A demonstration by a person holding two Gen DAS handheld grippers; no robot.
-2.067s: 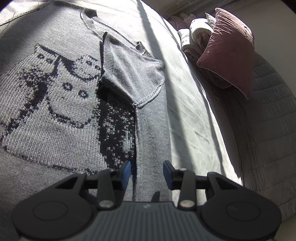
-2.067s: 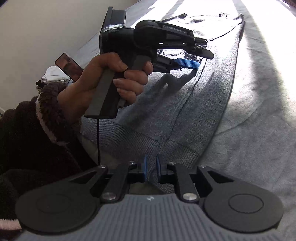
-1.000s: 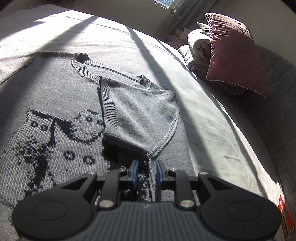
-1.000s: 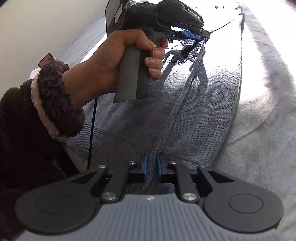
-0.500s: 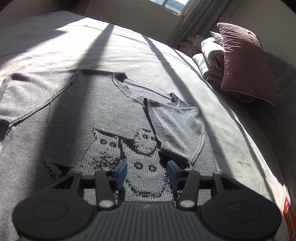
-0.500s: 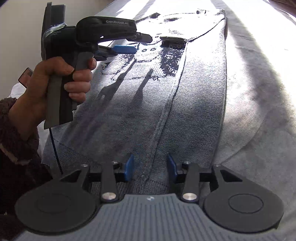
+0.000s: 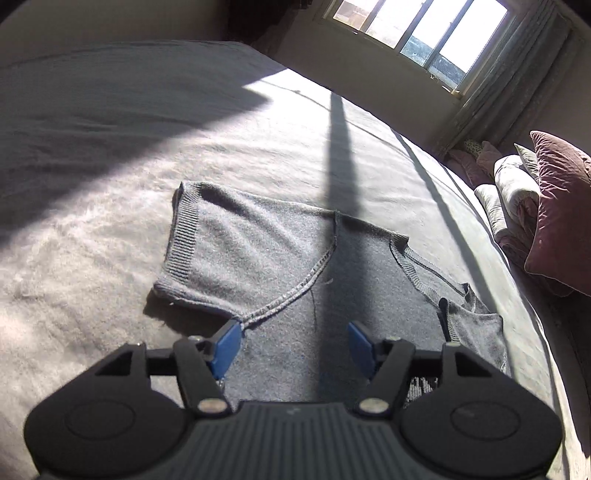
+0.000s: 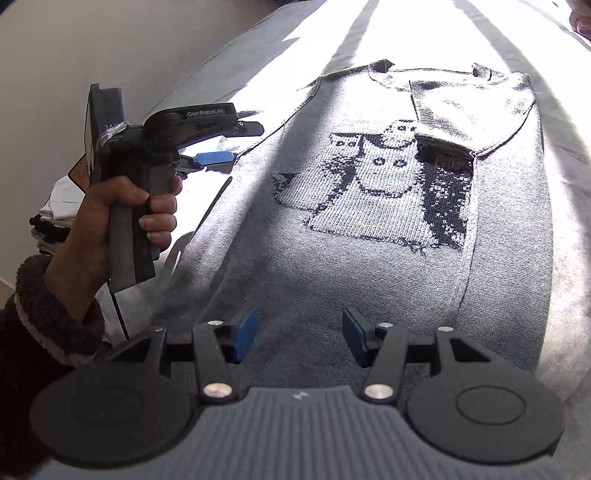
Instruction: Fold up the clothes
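A grey knit sweater (image 8: 369,266) with a dark snowman pattern lies flat on the grey bed (image 7: 110,155). Its right side and sleeve (image 8: 469,110) are folded over the front. The other sleeve (image 7: 240,254) lies spread out to the side. My left gripper (image 7: 293,347) hovers over that sleeve's armpit seam, its jaws opening with nothing between the blue pads. The right wrist view shows the left gripper (image 8: 240,144) in a person's hand (image 8: 122,210) at the sweater's left edge. My right gripper (image 8: 300,338) stands open above the hem, holding nothing.
A maroon pillow (image 7: 561,210) and rolled bedding (image 7: 513,192) sit at the bed's right end, below a window (image 7: 417,29). A stack of folded clothes (image 8: 55,221) lies beside the bed at the left, near a pale wall (image 8: 110,37).
Both grippers were shut on the sweater's folded side seam and have let go and opened. The left one has swung left across the sweater to the spread-out sleeve. The right one has shifted left along the hem.
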